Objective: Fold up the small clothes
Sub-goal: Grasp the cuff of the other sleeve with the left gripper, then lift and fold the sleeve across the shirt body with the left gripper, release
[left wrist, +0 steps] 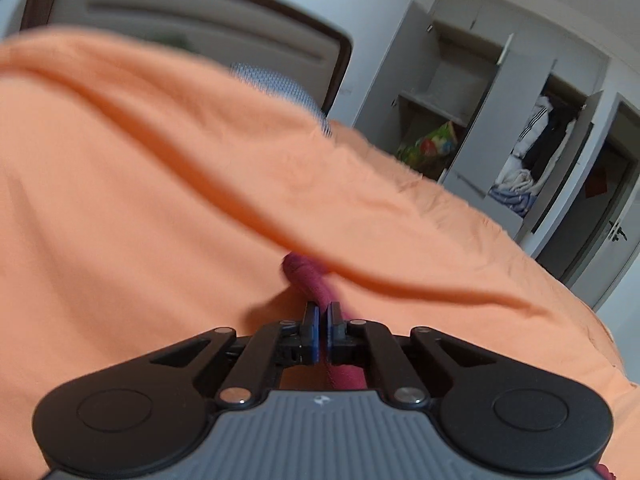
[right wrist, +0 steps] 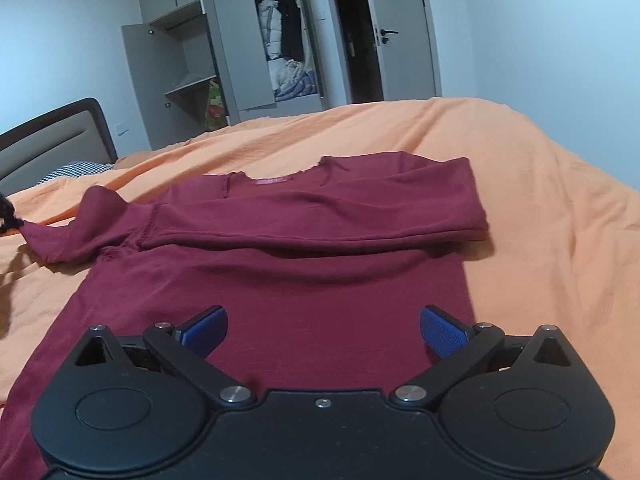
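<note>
Left wrist view: left tool [left wrist: 322,330] pressed together, pinching a maroon sleeve [left wrist: 310,276] running straight ahead of its tips, over the orange bedsheet [left wrist: 140,200].

Right wrist view: right tool [right wrist: 323,330] spread, holding nothing, over the maroon shirt [right wrist: 280,280]; hem nearest, collar ahead, other sleeve folded crosswise. Open wardrobe [right wrist: 280,40] beyond holds clothes.

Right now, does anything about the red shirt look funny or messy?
Yes. One sleeve of the red shirt sticks out sideways, bunched and lifted, because the left hand-held gripper is pinching it. The other sleeve is folded flat across the chest.
</note>
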